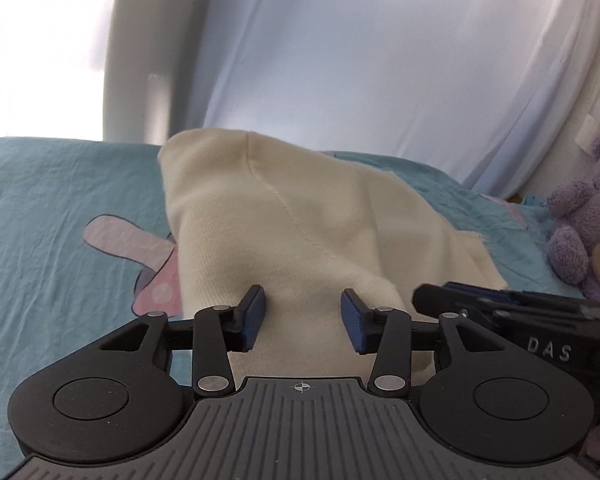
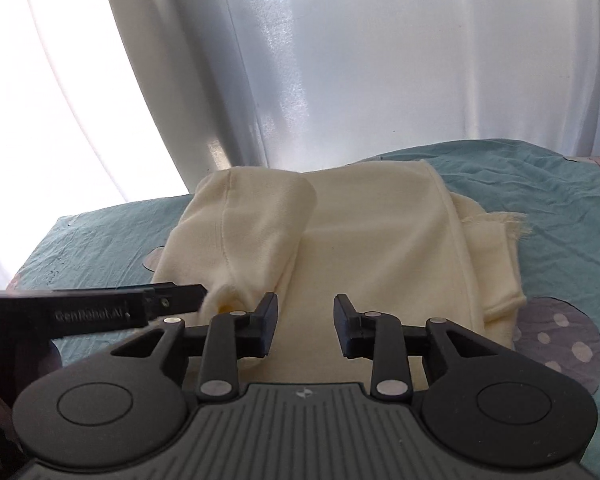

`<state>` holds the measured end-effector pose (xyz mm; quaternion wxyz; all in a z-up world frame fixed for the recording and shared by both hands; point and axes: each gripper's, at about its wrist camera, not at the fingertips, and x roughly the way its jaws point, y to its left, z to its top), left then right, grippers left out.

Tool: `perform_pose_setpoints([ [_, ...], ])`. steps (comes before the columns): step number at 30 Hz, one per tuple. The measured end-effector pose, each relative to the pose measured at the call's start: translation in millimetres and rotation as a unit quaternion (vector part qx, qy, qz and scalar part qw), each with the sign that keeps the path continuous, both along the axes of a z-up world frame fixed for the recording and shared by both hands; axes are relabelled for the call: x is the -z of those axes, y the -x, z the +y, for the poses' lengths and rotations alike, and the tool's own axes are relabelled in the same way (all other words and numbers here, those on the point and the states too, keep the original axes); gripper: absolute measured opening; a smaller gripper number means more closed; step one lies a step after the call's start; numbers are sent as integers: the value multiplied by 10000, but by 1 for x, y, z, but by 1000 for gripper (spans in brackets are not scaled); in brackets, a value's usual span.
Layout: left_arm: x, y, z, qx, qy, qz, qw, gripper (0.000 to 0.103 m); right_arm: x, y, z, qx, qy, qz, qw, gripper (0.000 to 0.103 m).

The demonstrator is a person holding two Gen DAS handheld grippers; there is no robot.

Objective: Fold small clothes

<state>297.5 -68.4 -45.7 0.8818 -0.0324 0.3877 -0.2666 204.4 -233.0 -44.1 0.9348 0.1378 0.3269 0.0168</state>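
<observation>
A cream knitted garment (image 1: 300, 224) lies partly folded on a teal bed sheet (image 1: 52, 208). It also shows in the right wrist view (image 2: 364, 240), with a sleeve folded over its left side. My left gripper (image 1: 303, 322) is open, its blue pads just above the garment's near edge with nothing between them. My right gripper (image 2: 305, 326) is open over the near part of the garment, empty. The right gripper shows from the side in the left wrist view (image 1: 500, 308). The left gripper shows from the side in the right wrist view (image 2: 172, 296), its tip at the sleeve.
A purple plush toy (image 1: 588, 216) sits on the bed at the right. White curtains (image 1: 360, 60) hang behind the bed. The sheet has pink and grey cartoon prints (image 1: 140, 256), also seen in the right wrist view (image 2: 560, 332).
</observation>
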Motion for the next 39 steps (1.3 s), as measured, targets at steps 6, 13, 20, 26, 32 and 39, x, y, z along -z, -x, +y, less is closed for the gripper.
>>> perform_pose_setpoints([
  [6, -22, 13, 27, -411, 59, 104, 9991, 67, -5, -43, -10, -398, -448, 165, 9981, 59],
  [13, -2, 11, 44, -714, -315, 415, 9961, 69, 14, -92, -21, -654, -1233, 693, 9878, 59],
  [20, 12, 11, 50, -617, 97, 832, 9946, 69, 20, -116, -13, -872, -1436, 702, 9833, 52],
  [26, 16, 17, 40, -469, 69, 909, 9947, 70, 24, -127, -8, -1004, -1795, 787, 9755, 63],
  [32, 12, 23, 35, -443, -28, 854, 9954, 72, 11, -119, 17, -1137, -950, 534, 9875, 20],
  [39, 5, 27, 22, -187, -255, 837, 9960, 80, -34, -81, 5, -908, -132, -272, 9954, 17],
])
